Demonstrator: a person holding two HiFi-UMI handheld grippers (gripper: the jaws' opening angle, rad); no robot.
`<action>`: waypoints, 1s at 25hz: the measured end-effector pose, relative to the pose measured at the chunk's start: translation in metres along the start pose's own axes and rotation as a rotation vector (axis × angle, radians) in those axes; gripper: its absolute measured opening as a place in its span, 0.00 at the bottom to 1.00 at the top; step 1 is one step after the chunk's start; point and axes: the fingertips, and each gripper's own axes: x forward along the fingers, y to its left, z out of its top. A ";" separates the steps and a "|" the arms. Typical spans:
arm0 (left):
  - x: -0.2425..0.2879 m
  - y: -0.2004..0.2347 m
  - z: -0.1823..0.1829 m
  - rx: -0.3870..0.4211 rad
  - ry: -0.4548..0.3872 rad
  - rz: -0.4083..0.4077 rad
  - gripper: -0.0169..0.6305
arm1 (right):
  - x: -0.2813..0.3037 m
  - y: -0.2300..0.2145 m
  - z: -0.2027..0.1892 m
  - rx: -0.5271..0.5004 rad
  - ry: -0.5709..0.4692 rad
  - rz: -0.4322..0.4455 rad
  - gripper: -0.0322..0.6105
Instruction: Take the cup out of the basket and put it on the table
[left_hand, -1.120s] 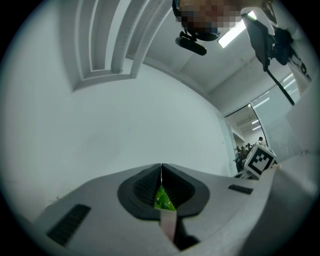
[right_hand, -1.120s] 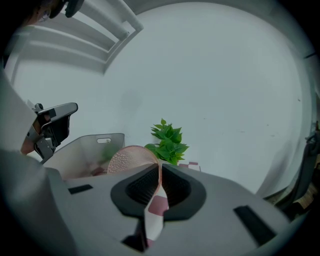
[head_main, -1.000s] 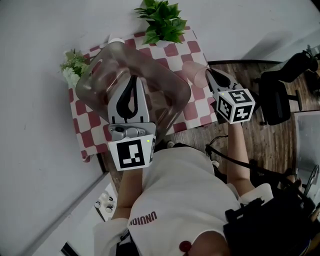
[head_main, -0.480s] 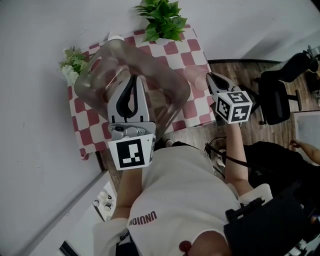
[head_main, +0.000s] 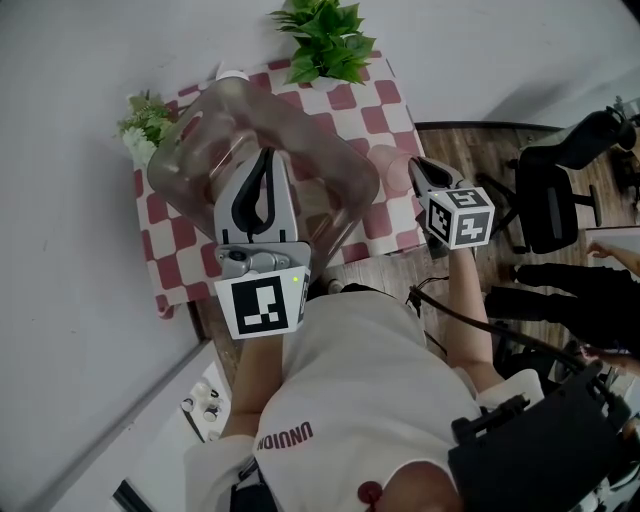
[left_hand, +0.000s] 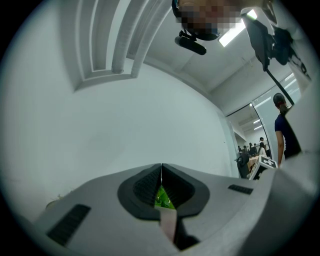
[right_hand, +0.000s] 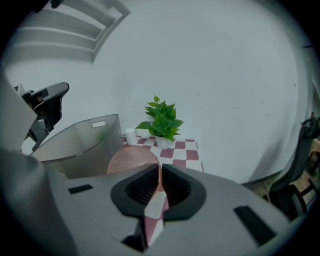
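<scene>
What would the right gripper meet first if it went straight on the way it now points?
The right gripper is shut on the pink cup, so the cup leads. Past it the line seems to fall on the checkered tablecloth, before the potted plant; depth is unclear.

Your right gripper (head_main: 418, 172) comes down with the pink cup (head_main: 384, 163) pinched by its rim. Both now sit lower along the right side of the basket (head_main: 310, 130), closer to its near corner, and the gripper tips a little more downward. Well to the right of the basket, a person in dark trousers (head_main: 556, 288) comes into the head view.
</scene>
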 end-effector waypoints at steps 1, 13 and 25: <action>0.000 0.000 0.000 0.001 0.000 0.000 0.05 | 0.001 0.000 -0.003 0.001 0.008 0.001 0.11; 0.006 -0.003 -0.001 0.007 0.004 -0.007 0.05 | 0.012 0.002 -0.026 0.002 0.078 0.015 0.11; 0.006 0.001 -0.001 0.015 0.005 0.007 0.05 | 0.026 0.001 -0.056 0.012 0.175 0.021 0.11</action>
